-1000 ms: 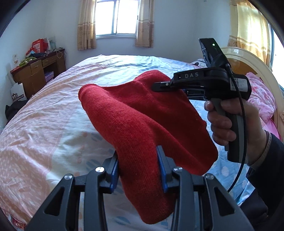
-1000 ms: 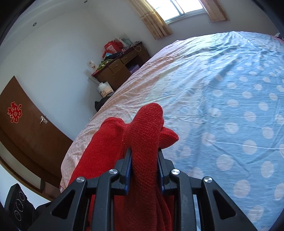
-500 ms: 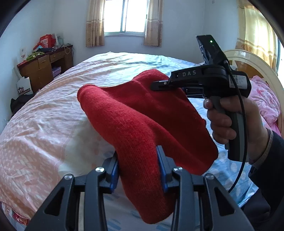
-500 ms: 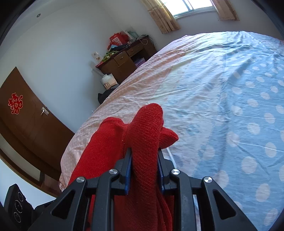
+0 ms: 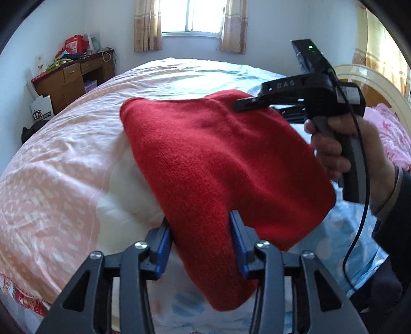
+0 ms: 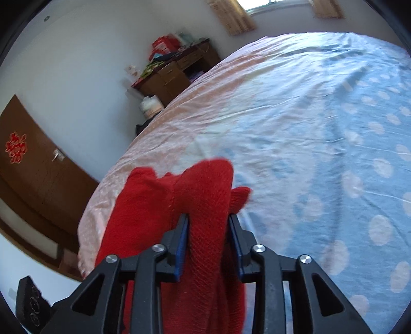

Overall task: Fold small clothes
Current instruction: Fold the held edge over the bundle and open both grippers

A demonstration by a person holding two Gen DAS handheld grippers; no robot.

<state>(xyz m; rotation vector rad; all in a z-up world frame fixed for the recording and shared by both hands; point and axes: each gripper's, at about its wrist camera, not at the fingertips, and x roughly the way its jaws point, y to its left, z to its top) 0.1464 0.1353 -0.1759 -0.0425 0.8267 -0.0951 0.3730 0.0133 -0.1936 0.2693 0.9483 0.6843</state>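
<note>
A red knit garment (image 5: 218, 159) hangs folded between both grippers, just above the bed (image 5: 64, 159). My left gripper (image 5: 199, 218) has the garment's near edge between its blue pads, which still touch the knit while the jaws are opening. In the left wrist view my right gripper (image 5: 237, 106), held by a hand (image 5: 331, 151), bites the garment's far right corner. In the right wrist view my right gripper (image 6: 207, 218) has a thick roll of the garment (image 6: 205, 195) between its pads, and its jaws are opening too.
The bed is covered by a pink, white and blue spotted quilt (image 6: 321, 128). A wooden desk (image 5: 74, 77) with clutter stands at the far left wall, a window (image 5: 191, 15) behind. A pink pillow (image 5: 390, 133) and a headboard (image 5: 380, 82) lie to the right. A brown door (image 6: 30, 164) is at the left.
Both grippers have sunk toward the bed with the garment. The jaws of each stand slightly wider around the knit than before.
</note>
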